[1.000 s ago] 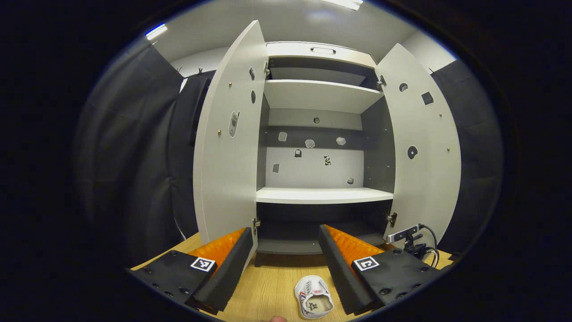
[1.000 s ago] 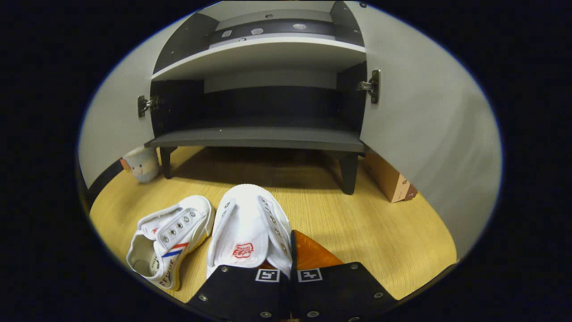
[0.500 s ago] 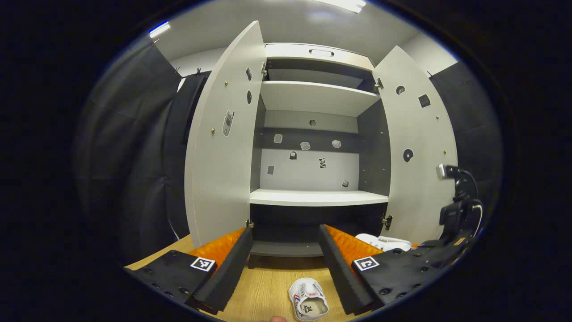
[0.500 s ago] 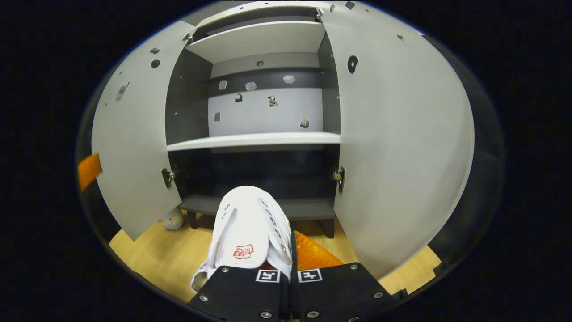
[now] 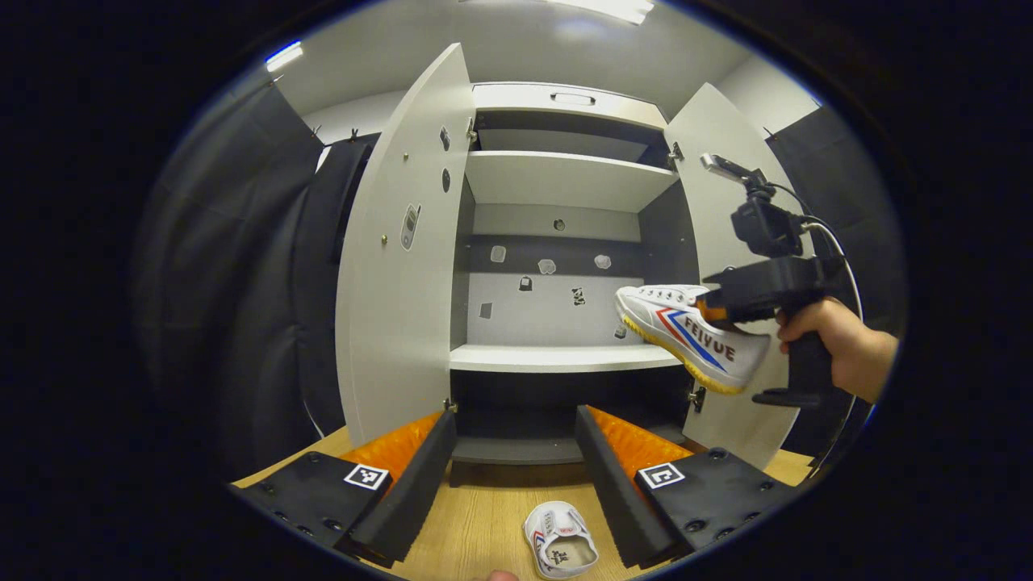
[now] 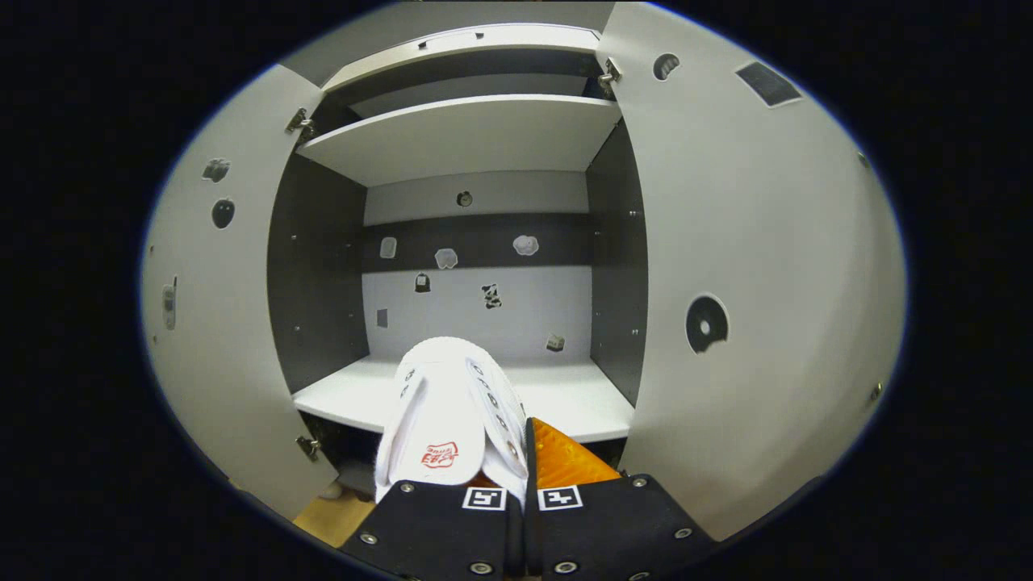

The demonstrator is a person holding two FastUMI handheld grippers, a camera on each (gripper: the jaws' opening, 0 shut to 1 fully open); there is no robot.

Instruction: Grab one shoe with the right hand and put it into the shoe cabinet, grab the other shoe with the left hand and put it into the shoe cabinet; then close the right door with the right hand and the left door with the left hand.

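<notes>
The right hand-held gripper (image 6: 516, 476) clamps one white shoe (image 6: 452, 415) before the open shoe cabinet (image 6: 476, 137). The left hand-held gripper (image 5: 516, 452) gapes wide above the other shoe (image 5: 559, 549) on the floor (image 5: 484, 516).

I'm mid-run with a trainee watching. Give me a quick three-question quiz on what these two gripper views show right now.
1. True or false: the right gripper holds a white shoe raised in front of the middle shelf.
2. Where is the other shoe?
A. on the top shelf
B. on the wooden floor between the left gripper fingers
C. in the bottom compartment
3. Fill in: both cabinet doors, the left door and the right door, are ____.

Key: 1 true; 2 B; 3 open.
</notes>
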